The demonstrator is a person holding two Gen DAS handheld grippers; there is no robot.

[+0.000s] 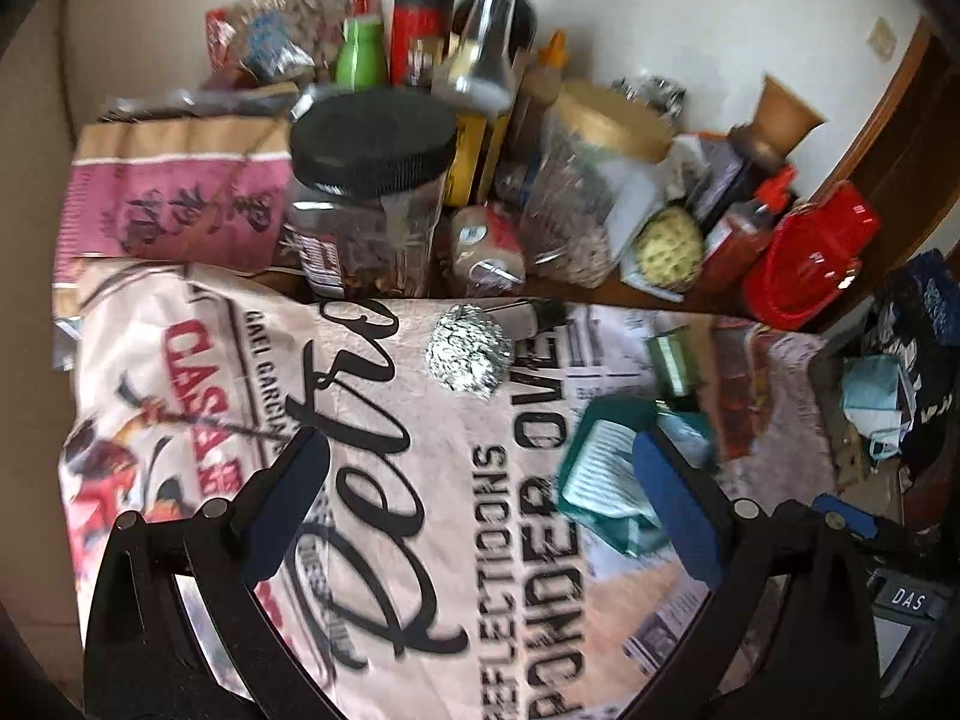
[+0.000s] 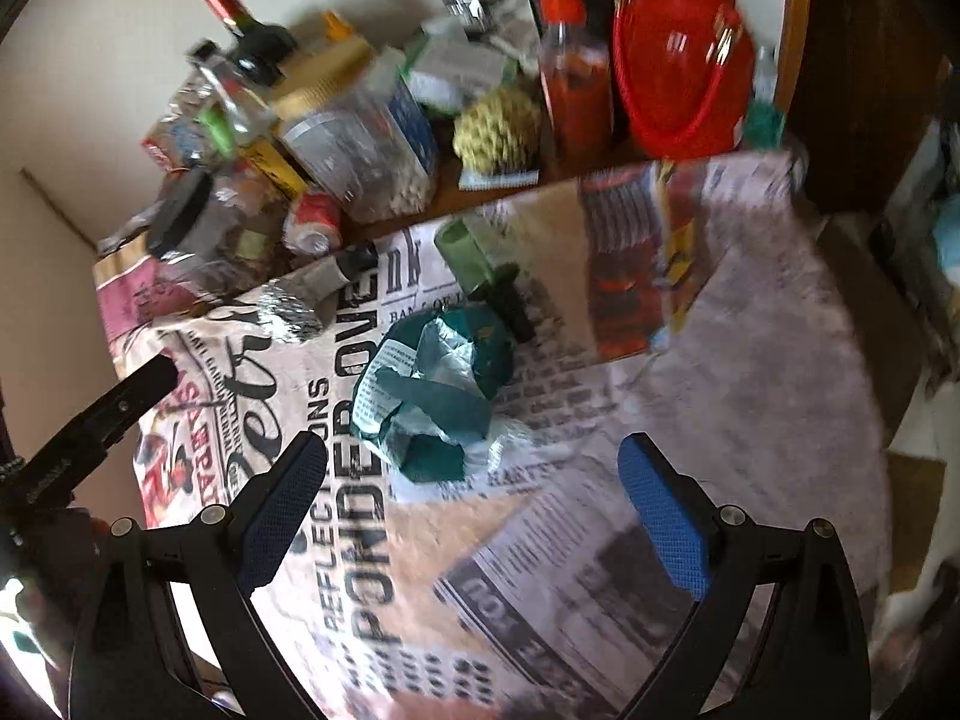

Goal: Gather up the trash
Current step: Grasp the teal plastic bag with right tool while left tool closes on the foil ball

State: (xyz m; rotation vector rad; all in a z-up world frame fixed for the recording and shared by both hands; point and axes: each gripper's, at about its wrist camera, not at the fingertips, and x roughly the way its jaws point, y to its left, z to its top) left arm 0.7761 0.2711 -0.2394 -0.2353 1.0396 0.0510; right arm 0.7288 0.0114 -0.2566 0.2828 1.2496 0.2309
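Note:
A crumpled foil ball (image 1: 468, 354) lies on the newspaper-print tablecloth (image 1: 420, 540), ahead of my open, empty left gripper (image 1: 480, 474). A crumpled teal wrapper (image 1: 612, 480) lies to the right of the foil, close to the left gripper's right finger. In the right wrist view the teal wrapper (image 2: 432, 390) lies just ahead of my open, empty right gripper (image 2: 474, 468), with the foil ball (image 2: 288, 315) further left. A green roll with a dark end (image 2: 480, 264) lies behind the wrapper.
The back of the table is crowded with jars (image 1: 372, 192), bottles (image 1: 486, 42), a pink bag (image 1: 174, 192), a sauce bottle (image 2: 573, 72) and a red basket (image 2: 684, 60). The left gripper's finger shows at left in the right wrist view (image 2: 108, 414). Clutter lies beyond the table's right edge (image 1: 888, 396).

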